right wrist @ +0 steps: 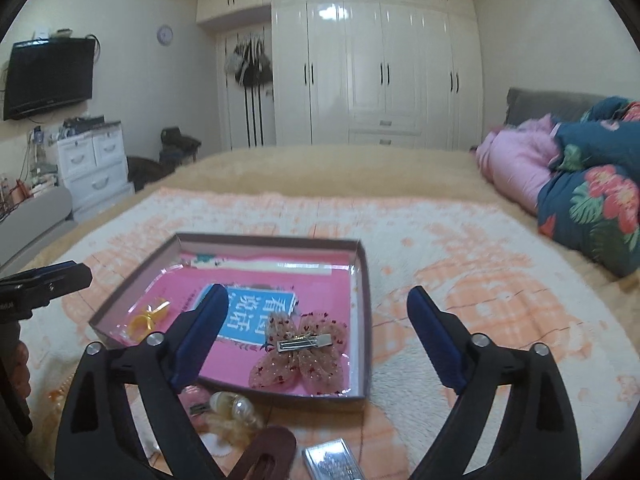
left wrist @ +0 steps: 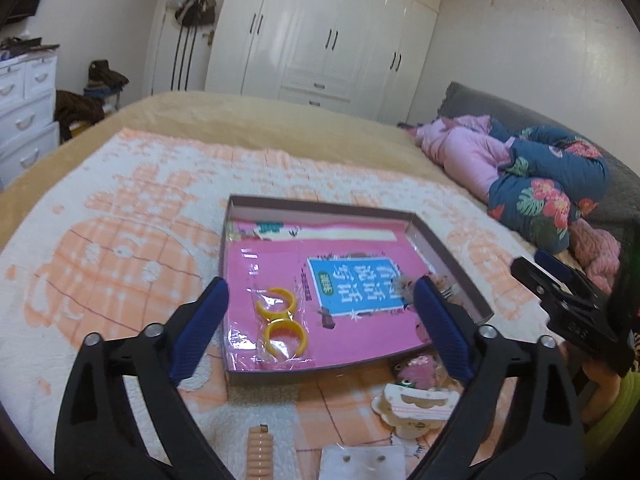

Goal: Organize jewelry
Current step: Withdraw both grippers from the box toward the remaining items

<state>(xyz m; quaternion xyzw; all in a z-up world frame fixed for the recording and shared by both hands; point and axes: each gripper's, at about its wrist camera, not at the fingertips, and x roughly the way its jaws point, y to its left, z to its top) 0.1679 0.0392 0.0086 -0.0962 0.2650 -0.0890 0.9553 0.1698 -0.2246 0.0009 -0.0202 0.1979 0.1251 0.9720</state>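
Note:
A shallow brown box (left wrist: pixel 448 248) with a pink printed lining lies on the bed. In it are a clear bag with two yellow rings (left wrist: pixel 280 322) and a pink butterfly hair clip (right wrist: pixel 300 354), clasp side up. The box (right wrist: pixel 362 320) and the rings (right wrist: pixel 148 318) also show in the right wrist view. My left gripper (left wrist: pixel 320 300) is open and empty, hovering over the box's near half. My right gripper (right wrist: pixel 314 308) is open and empty, above the butterfly clip. Each gripper shows at the edge of the other's view.
Loose pieces lie on the orange-and-white blanket in front of the box: a peach ribbed clip (left wrist: pixel 260 454), an earring card (left wrist: pixel 362 462), a cream hair claw (left wrist: pixel 416 406), a pearly clip (right wrist: pixel 234 406), a brown hair clip (right wrist: pixel 266 456), a silver packet (right wrist: pixel 332 462). Bedding (right wrist: pixel 592 184) is piled at right.

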